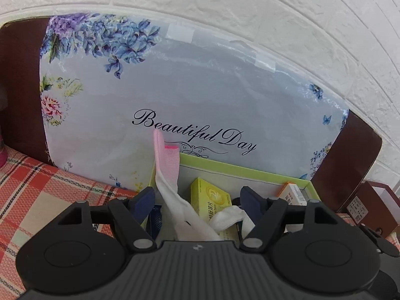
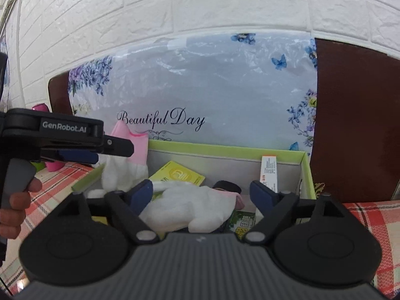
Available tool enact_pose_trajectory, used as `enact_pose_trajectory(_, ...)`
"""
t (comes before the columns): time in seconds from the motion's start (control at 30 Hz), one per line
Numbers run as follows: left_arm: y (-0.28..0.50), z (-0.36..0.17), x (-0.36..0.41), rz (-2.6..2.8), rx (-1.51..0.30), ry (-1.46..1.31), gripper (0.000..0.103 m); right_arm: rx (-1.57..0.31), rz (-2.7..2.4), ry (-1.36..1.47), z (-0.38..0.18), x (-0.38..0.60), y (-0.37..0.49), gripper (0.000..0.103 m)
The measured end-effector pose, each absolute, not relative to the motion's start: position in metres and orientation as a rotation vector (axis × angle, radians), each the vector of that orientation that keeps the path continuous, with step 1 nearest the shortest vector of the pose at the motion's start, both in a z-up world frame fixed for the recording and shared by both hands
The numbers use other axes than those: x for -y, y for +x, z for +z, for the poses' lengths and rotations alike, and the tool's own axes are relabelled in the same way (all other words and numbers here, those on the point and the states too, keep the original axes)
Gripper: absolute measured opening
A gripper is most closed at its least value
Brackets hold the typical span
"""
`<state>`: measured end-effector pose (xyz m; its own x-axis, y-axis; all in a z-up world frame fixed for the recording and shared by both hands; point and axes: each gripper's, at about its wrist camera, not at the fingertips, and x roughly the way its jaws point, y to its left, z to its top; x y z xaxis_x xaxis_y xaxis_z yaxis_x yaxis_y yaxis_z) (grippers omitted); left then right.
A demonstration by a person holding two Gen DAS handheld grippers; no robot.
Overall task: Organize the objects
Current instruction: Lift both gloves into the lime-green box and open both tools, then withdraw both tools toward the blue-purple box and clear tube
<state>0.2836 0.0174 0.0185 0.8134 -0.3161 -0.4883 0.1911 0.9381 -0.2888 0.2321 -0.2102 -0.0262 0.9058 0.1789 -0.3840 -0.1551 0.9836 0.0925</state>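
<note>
A white sock with a pink cuff (image 1: 167, 172) hangs over the left wall of the green-rimmed box (image 1: 250, 168), cuff upright, just ahead of the left gripper (image 1: 197, 200), between its spread fingers. A second white sock (image 2: 190, 205) lies crumpled inside the box between the right gripper (image 2: 201, 195) fingers, apparently untouched, atop a yellow carton (image 2: 178, 175).

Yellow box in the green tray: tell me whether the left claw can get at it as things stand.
Probably not cleanly. The left claw is open, but a white sock lies draped across the yellow box, so it would likely catch cloth first.
</note>
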Motion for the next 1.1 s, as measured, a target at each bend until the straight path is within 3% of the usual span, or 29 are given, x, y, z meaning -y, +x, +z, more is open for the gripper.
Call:
enact_pose_trajectory(0.07,0.270,0.028,-0.018,-0.277,-0.540,-0.237,0.082,-0.366,0.161,0.066,-0.017,0.213,0.216,0.101)
enact_pose_trajectory(0.13,0.254,0.037,-0.019,-0.276,-0.526,-0.244,0.084,-0.340,0.154,0.063,-0.007,0.214,0.198,0.103)
enact_pose_trajectory(0.43,0.162,0.047,-0.011,-0.325,-0.512,-0.242,0.092,-0.357,0.176,0.104,-0.002,0.224,0.121,0.103)
enact_pose_trajectory(1.1,0.068,-0.037,-0.034,-0.164,-0.744,-0.308,0.093,-0.556,0.160,0.214,-0.069,0.232,0.029,0.103)
